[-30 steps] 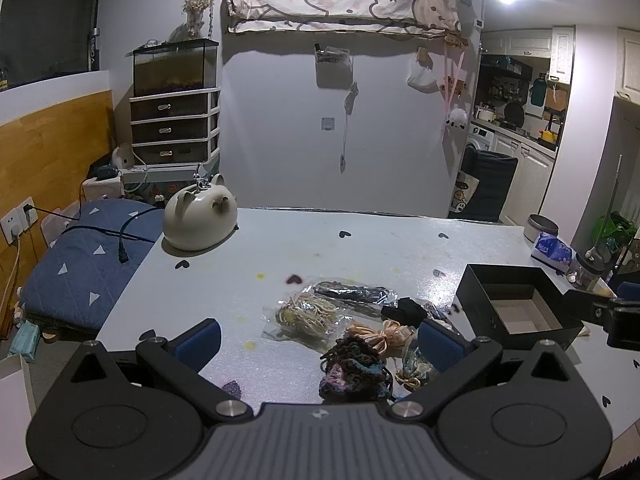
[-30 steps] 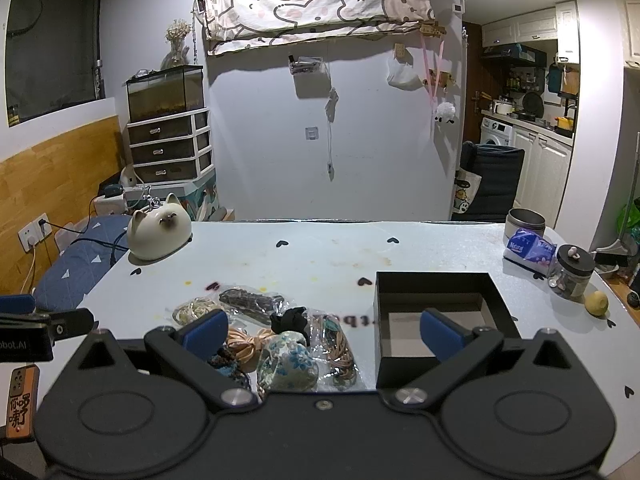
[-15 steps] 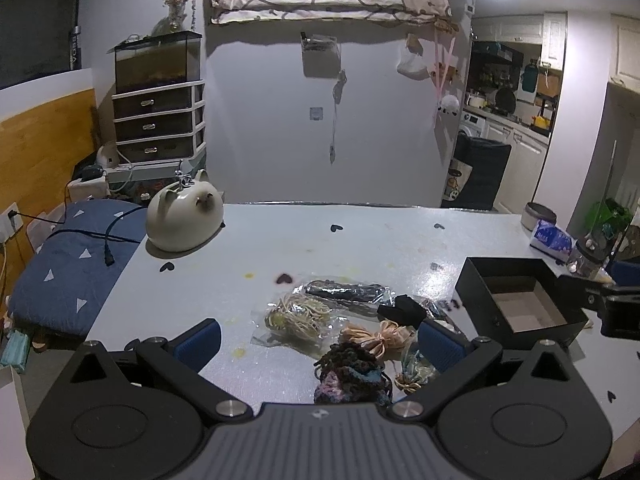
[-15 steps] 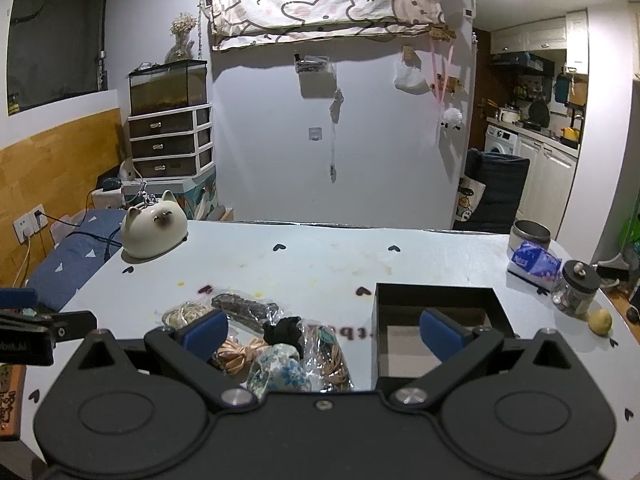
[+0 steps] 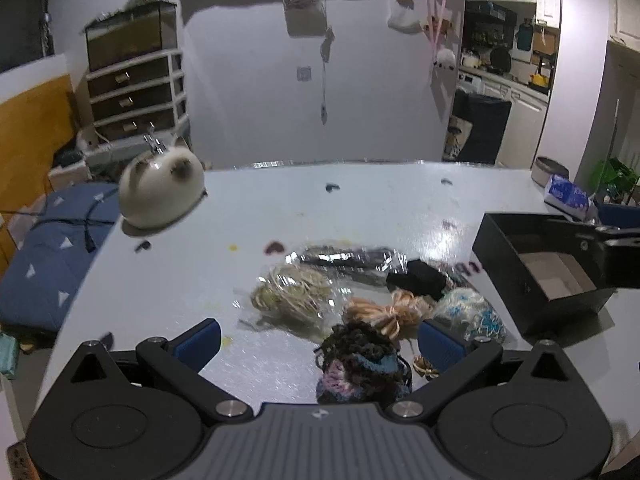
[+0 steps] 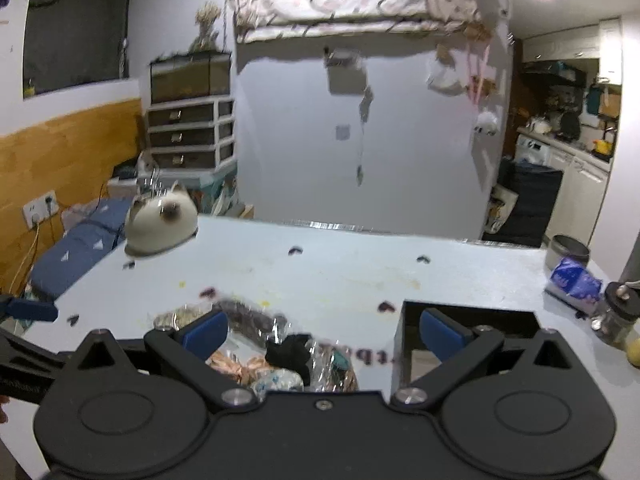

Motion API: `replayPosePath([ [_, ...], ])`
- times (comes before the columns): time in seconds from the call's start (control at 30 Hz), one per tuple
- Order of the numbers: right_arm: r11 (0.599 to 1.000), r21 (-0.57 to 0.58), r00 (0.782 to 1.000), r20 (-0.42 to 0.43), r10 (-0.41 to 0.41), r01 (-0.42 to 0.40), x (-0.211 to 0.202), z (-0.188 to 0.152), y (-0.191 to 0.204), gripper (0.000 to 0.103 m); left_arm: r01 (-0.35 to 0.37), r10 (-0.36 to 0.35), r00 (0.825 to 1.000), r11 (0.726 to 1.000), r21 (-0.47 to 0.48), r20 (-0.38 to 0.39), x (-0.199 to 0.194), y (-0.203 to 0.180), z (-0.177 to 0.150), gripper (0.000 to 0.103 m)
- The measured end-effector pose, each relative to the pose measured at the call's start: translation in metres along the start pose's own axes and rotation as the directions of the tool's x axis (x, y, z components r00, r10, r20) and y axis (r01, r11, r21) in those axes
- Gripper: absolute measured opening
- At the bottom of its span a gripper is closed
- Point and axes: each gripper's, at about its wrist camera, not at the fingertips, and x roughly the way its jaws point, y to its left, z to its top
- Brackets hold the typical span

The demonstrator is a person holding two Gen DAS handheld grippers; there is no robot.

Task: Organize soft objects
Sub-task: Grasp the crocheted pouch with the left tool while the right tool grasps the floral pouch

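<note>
My left claw (image 5: 318, 340) hangs released over the dark knitted scrunchie (image 5: 362, 364). My right claw (image 6: 324, 330) gapes empty beside the black box (image 6: 468, 320)

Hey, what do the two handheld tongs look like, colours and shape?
Both match: left tongs and right tongs have a matte black body with two round discs, angled black arms with silver screws, and blue pads at the tips. No cables or sleeves show.
</note>
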Motion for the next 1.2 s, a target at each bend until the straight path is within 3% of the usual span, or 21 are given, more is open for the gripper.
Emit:
replayPosePath([
  [0.3,0.998,0.012,0.981,-0.183,0.061,-0.06,0.051,-0.012,0.003,0.102,0.103,-0.116,0.981,0.991,-0.091,-0.154,0.049,0.005,-0.004,0.103],
  [0.4,0.995,0.044,0.967,-0.234,0.101,-0.094,0.065,-0.017,0.002,0.089,0.109,-0.126,0.973,0.989,-0.101,-0.191,0.061,0.005,-0.005,0.101],
  [0.5,0.992,0.064,0.951,-0.283,0.124,-0.11,0.077,-0.023,0.003,0.078,0.119,-0.145,0.965,0.985,-0.128,-0.219,0.072,0.007,-0.007,0.093],
  [0.57,0.99,0.066,0.942,-0.307,0.137,-0.122,0.085,-0.024,0.004,0.063,0.121,-0.153,0.959,0.982,-0.143,-0.237,0.079,0.009,-0.008,0.09],
  [0.83,0.983,0.038,0.898,-0.401,0.179,-0.179,0.107,-0.033,0.01,0.056,0.115,-0.173,0.934,0.974,-0.198,-0.311,0.111,0.016,-0.016,0.083],
  [0.93,0.983,0.037,0.893,-0.413,0.18,-0.181,0.108,-0.034,0.009,0.05,0.125,-0.198,0.919,0.966,-0.227,-0.34,0.12,0.017,-0.019,0.077],
  [1.0,0.982,0.047,0.889,-0.418,0.187,-0.185,0.108,-0.034,0.008,0.041,0.136,-0.217,0.911,0.961,-0.242,-0.35,0.124,0.018,-0.02,0.068],
  [1.07,0.981,0.053,0.885,-0.424,0.192,-0.188,0.108,-0.035,0.007,0.034,0.154,-0.241,0.905,0.954,-0.257,-0.35,0.127,0.018,-0.02,0.053],
  [1.2,0.979,0.042,0.883,-0.427,0.197,-0.198,0.105,-0.035,0.01,0.028,0.18,-0.263,0.905,0.949,-0.259,-0.335,0.125,0.015,-0.02,0.04],
])
